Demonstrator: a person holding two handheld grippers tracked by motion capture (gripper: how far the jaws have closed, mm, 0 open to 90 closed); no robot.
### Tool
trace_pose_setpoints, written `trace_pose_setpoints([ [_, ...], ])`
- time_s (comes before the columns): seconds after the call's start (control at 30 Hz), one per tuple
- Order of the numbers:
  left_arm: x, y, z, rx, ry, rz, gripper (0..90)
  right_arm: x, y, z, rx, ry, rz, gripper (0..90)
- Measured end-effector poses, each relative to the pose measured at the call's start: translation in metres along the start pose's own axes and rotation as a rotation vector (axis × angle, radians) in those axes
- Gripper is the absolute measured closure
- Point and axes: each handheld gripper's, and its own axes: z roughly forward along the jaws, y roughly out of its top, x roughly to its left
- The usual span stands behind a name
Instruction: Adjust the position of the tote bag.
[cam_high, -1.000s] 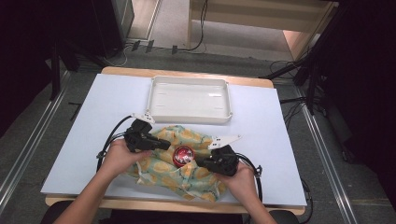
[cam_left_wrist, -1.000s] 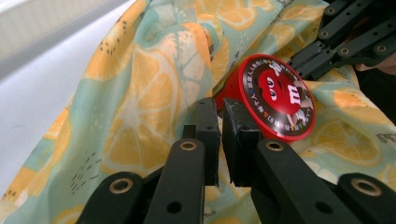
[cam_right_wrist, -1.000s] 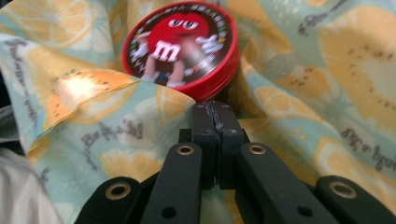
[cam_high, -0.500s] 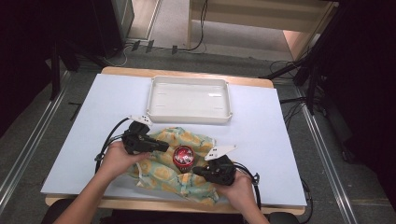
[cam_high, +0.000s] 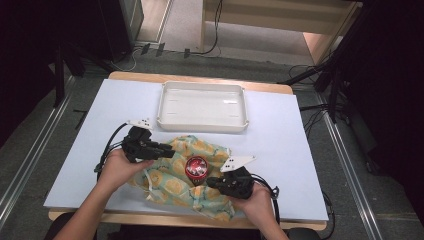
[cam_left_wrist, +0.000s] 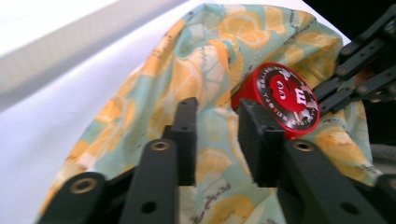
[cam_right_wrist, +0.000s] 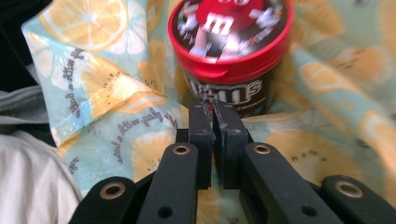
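A lemon-print cloth (cam_high: 170, 182) lies crumpled on the near half of the table, with a red-lidded candy tub (cam_high: 196, 169) standing upright in its middle. My left gripper (cam_high: 169, 150) hovers over the cloth's left part (cam_left_wrist: 196, 70), just left of the tub (cam_left_wrist: 280, 100). Its jaws (cam_left_wrist: 217, 126) have just been opening, and nothing is pinched between them. My right gripper (cam_high: 211, 184) rests on the cloth (cam_right_wrist: 107, 93) at the tub's near right side. Its jaws (cam_right_wrist: 212, 109) are shut, tips at the tub's base (cam_right_wrist: 229, 88). I cannot tell whether they pinch a fold.
An empty white tray (cam_high: 202, 125) sits beyond the cloth at the back of the white table top (cam_high: 285, 150). The right gripper's black linkage (cam_left_wrist: 364, 70) reaches in beside the tub. A light sleeve (cam_right_wrist: 28, 182) lies at the near edge.
The left jaws have opened and let go of the cloth. The right gripper has drawn slightly toward the person, and the cloth's near right part has bunched up.
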Motion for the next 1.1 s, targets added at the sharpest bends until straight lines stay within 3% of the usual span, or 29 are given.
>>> trace_pose_setpoints([
  [0.1, 0.003, -0.002, -0.003, 0.003, 0.027, -0.009, 59.8, 0.000, 0.003, -0.007, -0.022, -0.013, -0.002, 86.3],
  [0.2, 0.007, -0.003, -0.001, 0.003, 0.019, -0.034, 54.2, -0.001, 0.008, -0.015, -0.046, -0.027, -0.006, 84.6],
  [0.33, 0.010, -0.005, 0.009, 0.029, 0.016, -0.051, 54.0, -0.003, 0.013, -0.022, -0.064, -0.047, -0.008, 82.4],
  [0.5, 0.010, -0.005, 0.013, 0.038, 0.015, -0.061, 68.5, -0.008, 0.019, -0.030, -0.075, -0.067, 0.003, 79.3],
  [0.63, 0.010, -0.005, 0.014, 0.043, 0.016, -0.051, 85.6, -0.014, 0.024, -0.032, -0.075, -0.070, 0.004, 78.1],
  [0.7, 0.010, -0.006, 0.013, 0.051, 0.014, -0.044, 89.7, -0.016, 0.025, -0.033, -0.080, -0.076, 0.011, 76.9],
  [0.93, 0.006, -0.007, -0.002, 0.024, 0.013, -0.041, 90.0, -0.029, 0.031, -0.037, -0.093, -0.097, 0.023, 74.1],
  [1.1, 0.006, -0.010, -0.006, 0.016, 0.007, -0.045, 90.0, -0.037, 0.030, -0.030, -0.079, -0.106, 0.030, 68.1],
])
